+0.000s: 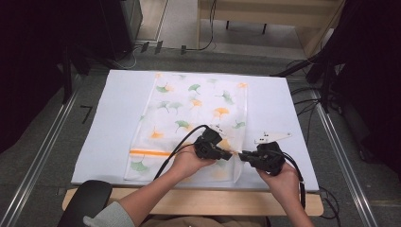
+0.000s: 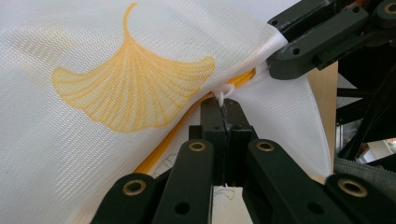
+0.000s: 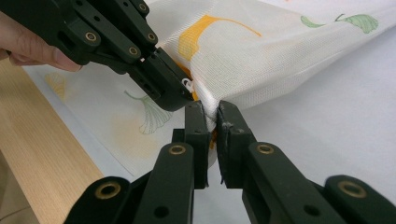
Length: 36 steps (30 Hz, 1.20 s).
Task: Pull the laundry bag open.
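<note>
Here I am holding a white mesh laundry bag (image 1: 196, 111) printed with ginkgo leaves, lying flat on the white desk (image 1: 118, 104) with its near end lifted between my two tools. Starting at the left, my left tool (image 1: 230, 154) is pinching the small white zipper pull (image 2: 224, 92) with its jaws fully closed on it, right where the orange zipper (image 1: 149, 152) runs out toward the bag's corner. Just beside it, my right tool (image 1: 242, 156) is clamping a bunched fold of mesh at that same corner; its jaws are nearly closed, with only the cloth between them.

I am judging that the risk is in the pull itself. It is tiny and thin, so if I am tugging at an angle to the zipper line it may be slipping out of the left jaws. If the right grip is giving way, the mesh will be bunching instead of the slider travelling, and loose netting could be catching in the teeth.
</note>
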Available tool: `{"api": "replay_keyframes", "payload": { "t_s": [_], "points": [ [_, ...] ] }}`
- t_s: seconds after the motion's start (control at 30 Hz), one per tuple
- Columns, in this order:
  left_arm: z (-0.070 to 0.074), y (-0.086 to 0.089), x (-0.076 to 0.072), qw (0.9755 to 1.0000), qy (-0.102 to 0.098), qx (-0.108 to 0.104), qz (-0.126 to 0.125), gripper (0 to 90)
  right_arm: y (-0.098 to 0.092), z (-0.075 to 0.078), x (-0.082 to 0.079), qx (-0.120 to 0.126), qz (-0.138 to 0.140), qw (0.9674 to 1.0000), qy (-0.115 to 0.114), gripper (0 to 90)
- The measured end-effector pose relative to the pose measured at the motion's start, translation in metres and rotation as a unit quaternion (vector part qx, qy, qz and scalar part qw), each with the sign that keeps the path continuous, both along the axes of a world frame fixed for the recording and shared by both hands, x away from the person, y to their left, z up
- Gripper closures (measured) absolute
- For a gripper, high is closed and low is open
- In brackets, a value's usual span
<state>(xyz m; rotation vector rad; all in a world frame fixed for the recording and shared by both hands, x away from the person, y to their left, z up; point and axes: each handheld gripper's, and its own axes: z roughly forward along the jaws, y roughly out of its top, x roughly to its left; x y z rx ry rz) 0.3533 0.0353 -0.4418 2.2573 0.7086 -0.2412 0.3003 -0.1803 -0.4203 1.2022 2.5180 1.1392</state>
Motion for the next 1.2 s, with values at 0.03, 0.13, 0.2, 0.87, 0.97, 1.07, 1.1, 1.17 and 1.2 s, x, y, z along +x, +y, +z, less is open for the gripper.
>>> {"api": "replay_keyframes", "payload": {
  "t_s": [0.03, 0.13, 0.2, 0.87, 0.97, 1.07, 1.1, 1.17, 1.2],
  "points": [
    [0.000, 0.001, 0.001, 1.0000, 0.005, 0.001, -0.003, 90.0, 0.000, 0.000, 0.000, 0.000, 0.001, 1.0000, 0.000, 85.7],
    [-0.002, 0.002, 0.001, 0.9999, 0.003, 0.008, -0.006, 90.0, 0.000, 0.000, 0.000, -0.002, 0.001, 1.0000, -0.001, 85.7],
    [-0.003, 0.005, 0.002, 1.0000, 0.005, 0.004, -0.004, 90.0, -0.001, 0.000, 0.000, -0.002, 0.001, 1.0000, 0.002, 85.7],
    [-0.003, 0.012, 0.005, 0.9998, 0.015, -0.008, 0.004, 90.0, -0.001, 0.000, 0.000, 0.001, 0.001, 1.0000, 0.001, 85.7],
    [-0.003, 0.012, 0.007, 0.9998, 0.013, -0.012, 0.006, 90.0, 0.001, 0.000, -0.001, 0.000, 0.003, 1.0000, 0.000, 85.7],
    [-0.002, 0.011, 0.007, 0.9998, 0.013, -0.013, 0.006, 90.0, 0.001, 0.000, -0.001, 0.001, 0.002, 1.0000, 0.001, 85.7],
    [-0.003, 0.011, 0.007, 0.9998, 0.014, -0.014, 0.006, 90.0, 0.001, 0.000, -0.001, 0.001, 0.002, 1.0000, 0.002, 85.7],
    [-0.002, 0.010, 0.007, 0.9998, 0.012, -0.013, 0.008, 90.0, 0.001, 0.000, -0.001, 0.001, 0.004, 1.0000, 0.000, 85.8],
    [-0.002, 0.010, 0.007, 0.9998, 0.011, -0.016, 0.007, 90.0, 0.001, 0.000, -0.001, 0.001, 0.004, 1.0000, 0.000, 85.8]
  ]
}}
